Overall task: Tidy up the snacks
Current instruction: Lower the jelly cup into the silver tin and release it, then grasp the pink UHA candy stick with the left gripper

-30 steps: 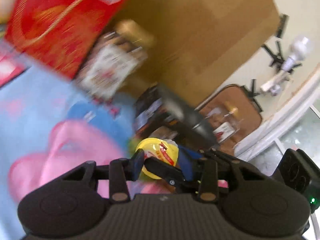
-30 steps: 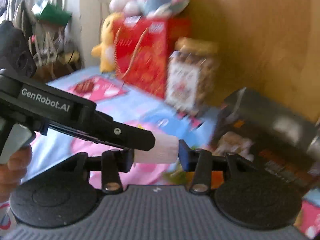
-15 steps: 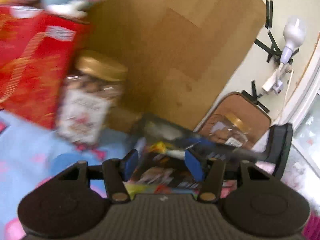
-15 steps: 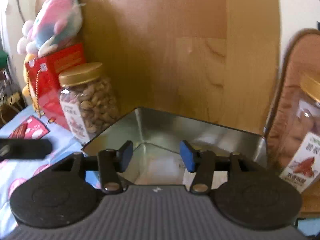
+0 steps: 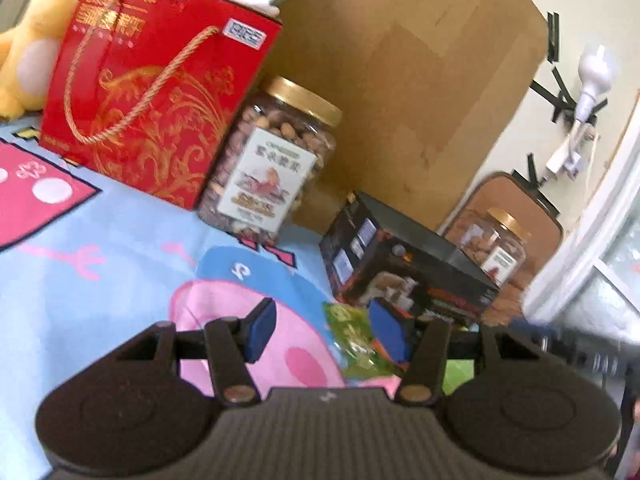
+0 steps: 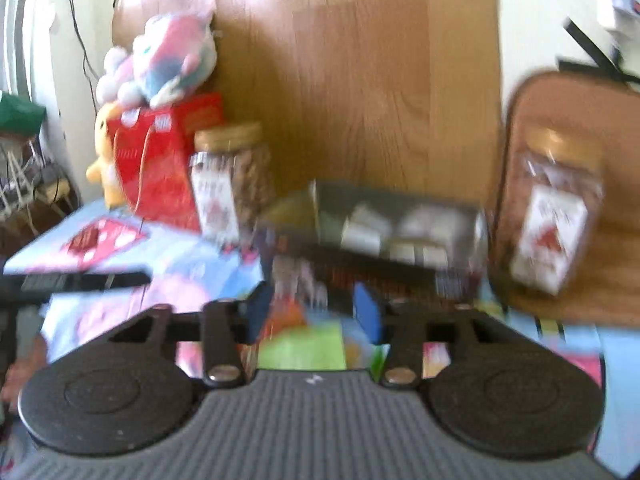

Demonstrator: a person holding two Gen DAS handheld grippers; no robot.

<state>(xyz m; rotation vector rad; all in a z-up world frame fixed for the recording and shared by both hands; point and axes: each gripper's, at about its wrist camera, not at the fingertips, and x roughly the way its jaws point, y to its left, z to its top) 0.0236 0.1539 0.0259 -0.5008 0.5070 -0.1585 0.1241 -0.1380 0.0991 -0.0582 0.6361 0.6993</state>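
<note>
A dark open tin box (image 5: 404,268) lies on the cartoon-print cloth, with pale snack packs inside it in the right wrist view (image 6: 384,228). A green snack packet (image 5: 354,338) lies on the cloth just before the box. My left gripper (image 5: 324,330) is open and empty, low over the cloth, with the packet by its right finger. My right gripper (image 6: 314,310) is open and empty, pulled back from the box, over colourful packets (image 6: 304,344). This view is blurred.
A gold-lidded nut jar (image 5: 272,164) and a red gift box (image 5: 148,88) stand left of the tin. A second nut jar (image 5: 490,246) stands to its right on a brown mat. A wooden board (image 5: 400,80) backs them. Plush toys (image 6: 160,64) sit on the gift box.
A second ago both grippers held snacks: left a yellow one, right a white one. Both have since opened and are empty. The right gripper has drawn back from over the tin; the left has swung left.
</note>
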